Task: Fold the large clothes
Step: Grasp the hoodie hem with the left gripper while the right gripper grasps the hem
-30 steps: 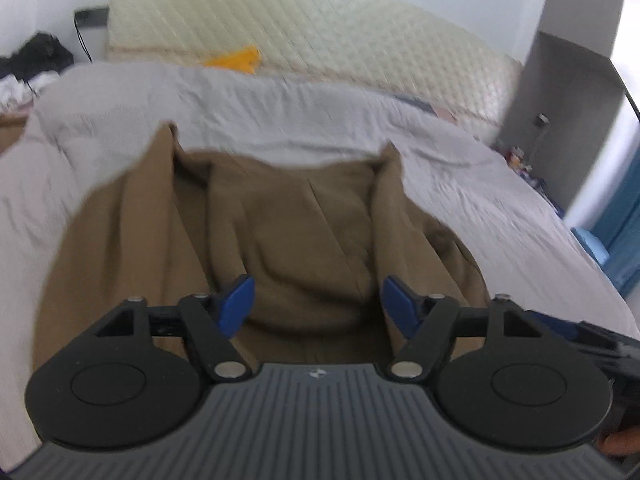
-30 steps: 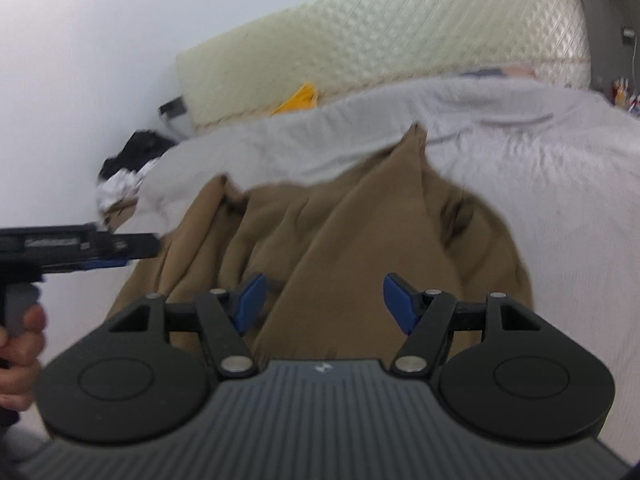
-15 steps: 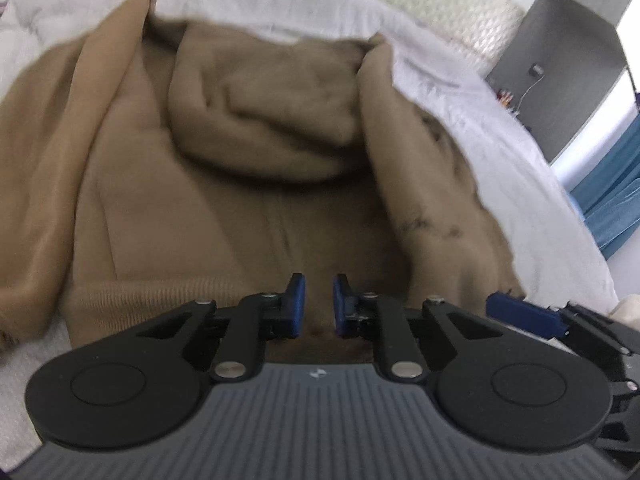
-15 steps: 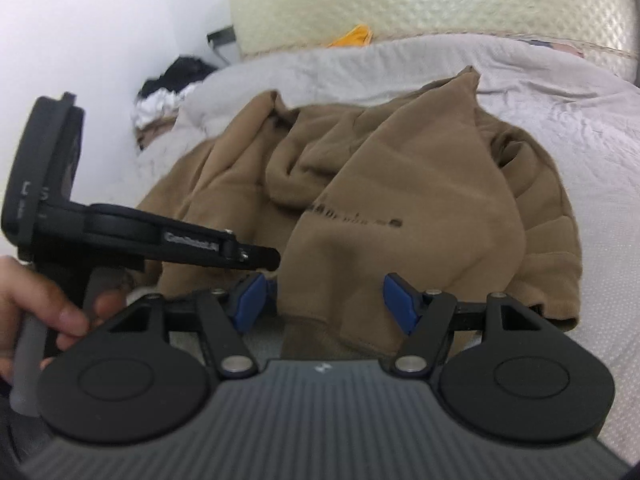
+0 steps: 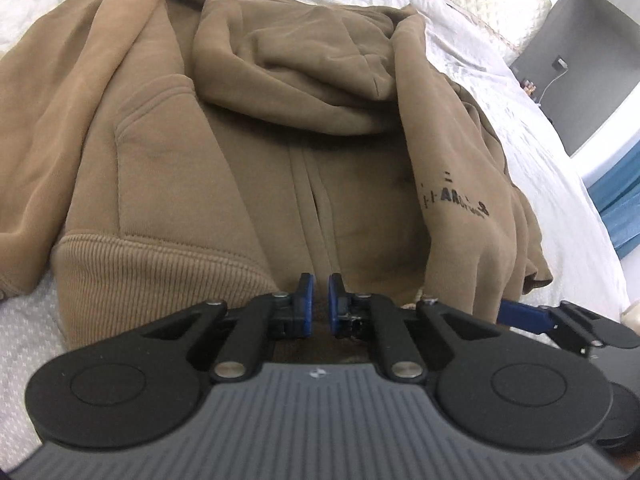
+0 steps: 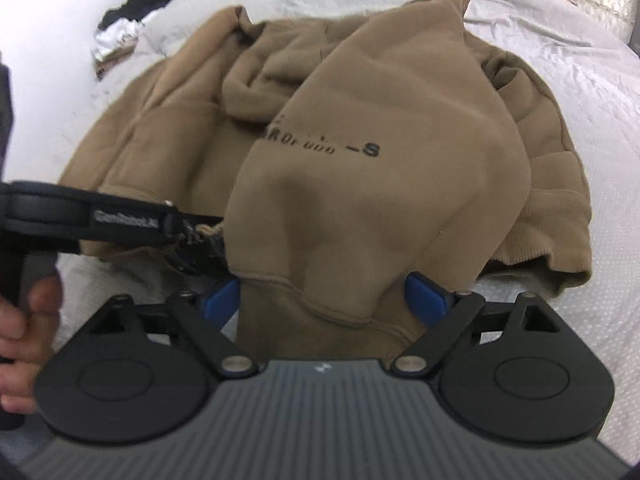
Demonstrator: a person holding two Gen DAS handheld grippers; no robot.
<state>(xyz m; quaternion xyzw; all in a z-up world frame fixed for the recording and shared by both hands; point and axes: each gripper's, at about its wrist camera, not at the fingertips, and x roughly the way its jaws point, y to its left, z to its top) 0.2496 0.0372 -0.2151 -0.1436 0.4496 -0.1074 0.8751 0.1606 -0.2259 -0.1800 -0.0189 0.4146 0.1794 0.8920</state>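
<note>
A: Brown zip hoodie sprawled on the white bed, hem toward us, hood bunched at the far end, one sleeve with black lettering flopped across the right front panel.

B: And the left gripper is pinched right down at the near hem. The blue pads stand almost together over the zip line, and from the right wrist view a bit of hem cloth looks caught at its tip. I'd call that a grip on the hem, though the pinch itself sits partly under the fingers.

A: Right gripper?

B: Jaws opening as we speak, spread wide, with the sleeve's cuff end lying between them. Pads aren't pressing on it, so nothing is held on that side.

A: What makes this step go well?

B: My read: they're squaring up the garment before the first fold. The right side wants a bite on the hem at the near right corner, or on the cuff, deep enough to catch both layers. A thick fleece rib will slip out of a shallow pinch.

A: And the left?

B: Hold firm and keep low. Then pull both hands apart evenly, so the hem lies straight and the front panels meet at the zip.

A: Risk?

B: Dragging the bedsheet along, or lifting one side higher and twisting the body. That loose sleeve should be laid flat first.
</note>
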